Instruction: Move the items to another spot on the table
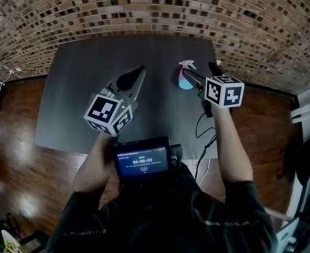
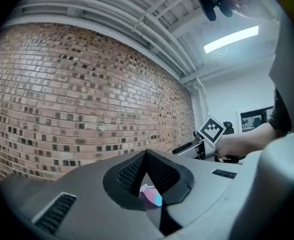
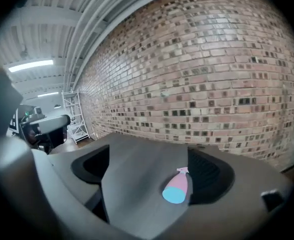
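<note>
"What did you make of it from where you stood?"

"The table point(image 1: 76, 99) was the main thing: dark, wide, and nearly bare. The person stood at its six o'clock edge with a tool in each hand. The left gripper point(image 1: 138, 69) hung over the middle, pointing toward one o'clock, its jaws pressed together on nothing."

"And the other one?"

"The right gripper point(image 1: 200, 70) was spread as wide as it would go, tilted down and aimed toward ten o'clock. It held nothing."

"Where was the thing to be moved?"

"The bottle point(image 1: 183, 81), pink with a blue base, lay on its side at about two o'clock from the table's middle. Its nozzle pointed toward twelve and its base toward six. In the right gripper view it lay on the tabletop just inside the three o'clock jaw, well apart from the nine o'clock one. Whether that near jaw touched it, I couldn't tell."

"So how should the pickup have gone?"

"I'd say the gripper needed shifting toward three o'clock until the bottle lay midway between the jaws. Then it should have sunk until the pads flanked the thick body, not the thin nozzle. A round bottle lying flat would likely roll if one jaw nudged it first, so I'd have closed slowly and evenly. The table offered plenty of free ground at nine o'clock."
</note>
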The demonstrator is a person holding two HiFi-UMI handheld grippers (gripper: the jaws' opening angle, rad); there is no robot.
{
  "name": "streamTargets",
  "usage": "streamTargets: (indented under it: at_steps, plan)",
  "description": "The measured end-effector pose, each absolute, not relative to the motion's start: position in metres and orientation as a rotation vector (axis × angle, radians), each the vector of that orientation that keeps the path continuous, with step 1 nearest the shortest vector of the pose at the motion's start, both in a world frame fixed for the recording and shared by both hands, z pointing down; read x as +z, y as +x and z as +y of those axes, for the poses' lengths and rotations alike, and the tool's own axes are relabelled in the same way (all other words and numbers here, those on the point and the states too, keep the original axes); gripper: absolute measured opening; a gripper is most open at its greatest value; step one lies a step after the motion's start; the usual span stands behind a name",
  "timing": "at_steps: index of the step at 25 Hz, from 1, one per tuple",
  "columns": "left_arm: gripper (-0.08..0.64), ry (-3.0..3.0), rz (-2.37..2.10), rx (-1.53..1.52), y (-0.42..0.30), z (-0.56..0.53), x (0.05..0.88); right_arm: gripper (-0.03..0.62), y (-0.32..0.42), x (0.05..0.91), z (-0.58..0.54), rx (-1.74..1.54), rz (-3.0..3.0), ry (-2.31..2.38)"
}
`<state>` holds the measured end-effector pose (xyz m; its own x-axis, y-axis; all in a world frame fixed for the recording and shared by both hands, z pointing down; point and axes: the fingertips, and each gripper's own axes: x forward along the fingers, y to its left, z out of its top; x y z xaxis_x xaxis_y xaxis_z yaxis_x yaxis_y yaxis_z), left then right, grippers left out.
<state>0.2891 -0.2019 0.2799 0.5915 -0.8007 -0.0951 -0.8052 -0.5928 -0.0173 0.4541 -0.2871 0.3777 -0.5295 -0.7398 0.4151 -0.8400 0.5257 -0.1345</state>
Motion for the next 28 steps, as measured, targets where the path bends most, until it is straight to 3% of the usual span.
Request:
streamTargets:
  at_steps: [12, 21, 27, 28]
  plan:
    - [-0.002, -2.839, 1.578, -0.156, 0.308, -0.351, 0.397, 0.5, 0.476, 0.554, -0.409, 0.966, -2.092, 1.23]
    - [-0.002, -2.883, 1.716, -0.425, 0.299, -0.413, 0.505, 0.498, 0.477, 0.64, -0.432, 1.102, -1.886, 1.137]
    - [-0.002, -2.916, 1.755, -0.471, 0.3, -0.426, 0.535, 0.477, 0.472, 0.667, -0.438, 1.103, -1.801, 1.073]
    - [-0.002, -2.92, 1.758, -0.47, 0.302, -0.426, 0.538, 0.436, 0.473, 0.67, -0.438, 1.112, -1.795, 1.07]
